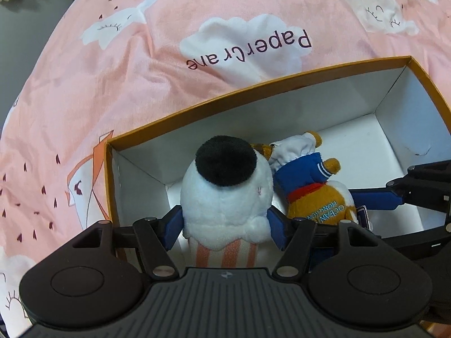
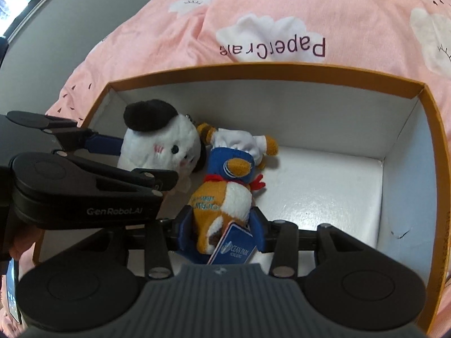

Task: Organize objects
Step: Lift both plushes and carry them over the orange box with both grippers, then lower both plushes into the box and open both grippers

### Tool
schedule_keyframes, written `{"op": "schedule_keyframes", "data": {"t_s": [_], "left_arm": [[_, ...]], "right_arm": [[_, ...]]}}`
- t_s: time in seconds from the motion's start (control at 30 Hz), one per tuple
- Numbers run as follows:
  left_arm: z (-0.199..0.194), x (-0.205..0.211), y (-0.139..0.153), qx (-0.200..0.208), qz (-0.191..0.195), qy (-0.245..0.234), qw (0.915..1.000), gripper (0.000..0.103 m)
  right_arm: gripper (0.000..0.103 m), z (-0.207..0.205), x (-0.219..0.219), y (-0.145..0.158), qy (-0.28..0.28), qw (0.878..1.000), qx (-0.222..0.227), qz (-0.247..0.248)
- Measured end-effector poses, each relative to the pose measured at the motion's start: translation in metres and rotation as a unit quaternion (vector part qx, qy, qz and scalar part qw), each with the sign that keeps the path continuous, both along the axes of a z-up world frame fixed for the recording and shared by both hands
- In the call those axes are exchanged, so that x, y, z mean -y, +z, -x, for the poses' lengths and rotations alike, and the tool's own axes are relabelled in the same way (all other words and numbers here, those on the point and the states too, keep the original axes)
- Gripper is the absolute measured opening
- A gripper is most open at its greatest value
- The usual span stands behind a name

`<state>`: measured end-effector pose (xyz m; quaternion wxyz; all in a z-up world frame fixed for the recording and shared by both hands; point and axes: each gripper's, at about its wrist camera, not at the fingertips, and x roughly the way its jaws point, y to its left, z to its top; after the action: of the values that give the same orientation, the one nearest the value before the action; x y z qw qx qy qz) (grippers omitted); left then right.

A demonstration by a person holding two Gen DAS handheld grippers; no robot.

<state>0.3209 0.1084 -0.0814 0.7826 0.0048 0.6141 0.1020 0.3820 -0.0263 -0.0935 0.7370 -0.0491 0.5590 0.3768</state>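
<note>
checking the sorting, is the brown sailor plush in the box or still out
In. The brown sailor plush lies inside the box, within its walls, with the right gripper closed around its lower body.

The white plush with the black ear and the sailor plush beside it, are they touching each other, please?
Touching. In the right wrist view the white plush presses against the sailor plush with no gap; the left wrist view agrees.
</note>
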Motion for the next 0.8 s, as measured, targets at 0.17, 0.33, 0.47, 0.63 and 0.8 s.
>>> {"op": "schedule_keyframes", "data": {"t_s": [0.17, 0.33, 0.47, 0.63, 0.8], "left_arm": [[0.001, -0.002, 0.004, 0.007, 0.000, -0.010, 0.9999, 0.074], [0.009, -0.009, 0.012, 0.023, 0.009, -0.014, 0.9996, 0.074], [0.010, -0.016, 0.013, 0.023, 0.018, -0.011, 0.9995, 0.075], [0.018, -0.017, 0.025, 0.067, 0.042, -0.003, 0.9969, 0.070], [0.039, -0.029, 0.052, 0.134, 0.085, 0.009, 0.9873, 0.066]], "right_arm": [[0.047, 0.003, -0.002, 0.004, 0.008, 1.000, 0.004, 0.006], [0.047, 0.006, -0.010, 0.009, 0.019, 1.000, 0.015, 0.018], [0.047, 0.006, -0.018, 0.010, 0.025, 0.999, 0.017, 0.022], [0.047, 0.003, -0.018, 0.012, 0.013, 1.000, 0.005, 0.024], [0.047, 0.002, -0.027, 0.011, 0.009, 1.000, 0.005, 0.017]]}}
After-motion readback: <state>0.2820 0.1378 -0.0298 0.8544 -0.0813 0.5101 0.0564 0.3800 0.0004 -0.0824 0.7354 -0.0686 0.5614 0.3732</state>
